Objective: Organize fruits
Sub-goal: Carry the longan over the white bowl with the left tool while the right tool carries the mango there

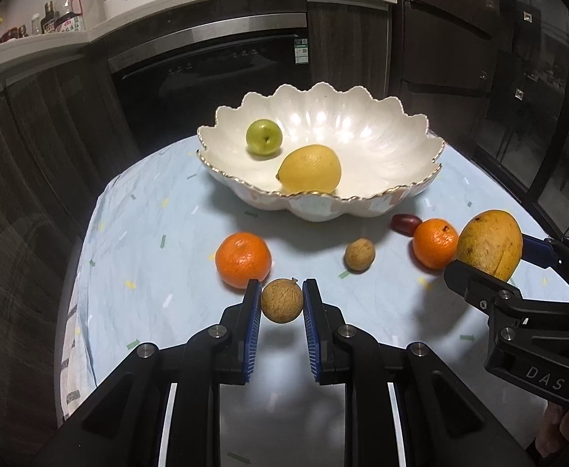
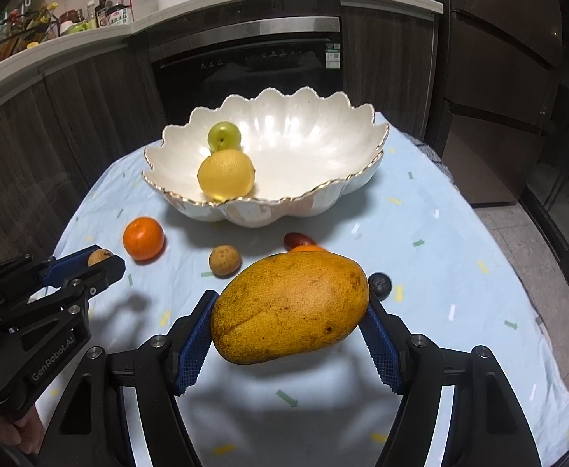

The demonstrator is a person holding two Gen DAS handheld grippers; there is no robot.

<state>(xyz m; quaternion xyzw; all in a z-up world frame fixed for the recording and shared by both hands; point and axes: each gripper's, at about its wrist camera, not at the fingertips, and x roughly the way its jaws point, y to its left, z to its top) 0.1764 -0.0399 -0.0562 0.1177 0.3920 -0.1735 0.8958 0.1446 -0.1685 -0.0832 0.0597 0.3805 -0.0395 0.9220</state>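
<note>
My left gripper is shut on a small round brown fruit, held above the tablecloth; the same gripper shows at the left of the right wrist view. My right gripper is shut on a large yellow-orange mango, lifted off the cloth; the mango also shows at the right of the left wrist view. The white scalloped bowl holds a green fruit and a lemon.
On the pale blue cloth lie two oranges, another small brown fruit, a dark red fruit and a dark round berry. Dark cabinets and an oven stand behind the table.
</note>
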